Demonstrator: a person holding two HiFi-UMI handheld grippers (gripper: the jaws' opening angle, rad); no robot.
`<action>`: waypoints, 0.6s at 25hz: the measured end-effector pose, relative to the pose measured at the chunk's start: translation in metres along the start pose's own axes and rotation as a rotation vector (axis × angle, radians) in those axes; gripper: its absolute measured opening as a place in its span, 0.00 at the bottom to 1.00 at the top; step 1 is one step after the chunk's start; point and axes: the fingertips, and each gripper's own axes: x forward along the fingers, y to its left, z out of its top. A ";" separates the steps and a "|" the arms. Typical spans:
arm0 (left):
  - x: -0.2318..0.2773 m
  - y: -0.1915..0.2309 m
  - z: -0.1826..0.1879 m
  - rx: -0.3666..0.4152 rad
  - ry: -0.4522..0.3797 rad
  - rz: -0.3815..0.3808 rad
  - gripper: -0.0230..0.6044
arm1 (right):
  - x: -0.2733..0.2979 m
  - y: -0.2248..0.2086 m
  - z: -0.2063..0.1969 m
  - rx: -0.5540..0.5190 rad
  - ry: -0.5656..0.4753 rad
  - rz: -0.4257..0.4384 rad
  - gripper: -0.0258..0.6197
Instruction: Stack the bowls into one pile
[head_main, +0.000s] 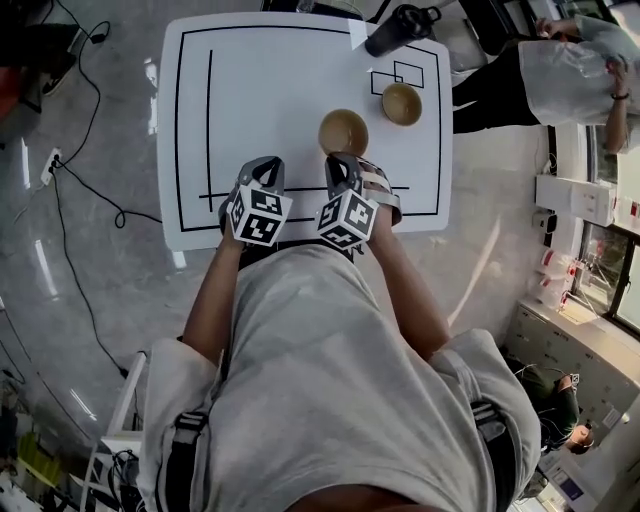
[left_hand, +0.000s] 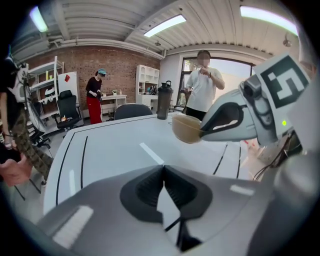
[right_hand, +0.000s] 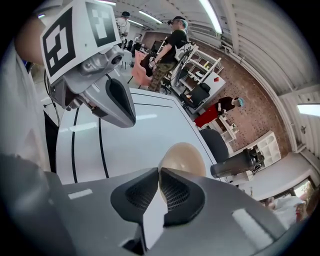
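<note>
Two tan bowls are over the white table. One bowl is pinched by its near rim in my right gripper, which is shut on it. In the left gripper view that bowl hangs tilted just above the tabletop at the right gripper's tip. The second bowl stands alone farther right, near a drawn rectangle. My left gripper hovers beside the right one at the table's near edge, jaws shut with nothing between them.
A dark shaker bottle stands at the far right of the table. A person in a white top stands past the right edge. Cables trail on the floor at the left. Black lines mark the tabletop.
</note>
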 end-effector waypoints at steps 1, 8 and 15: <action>0.003 -0.003 0.006 -0.006 -0.004 0.004 0.04 | 0.000 -0.005 -0.003 0.005 -0.007 0.003 0.07; 0.032 -0.029 0.043 0.013 -0.010 -0.001 0.04 | 0.000 -0.043 -0.032 0.011 -0.017 -0.002 0.07; 0.049 -0.049 0.062 0.068 0.007 -0.034 0.04 | 0.000 -0.066 -0.053 0.082 -0.017 -0.025 0.08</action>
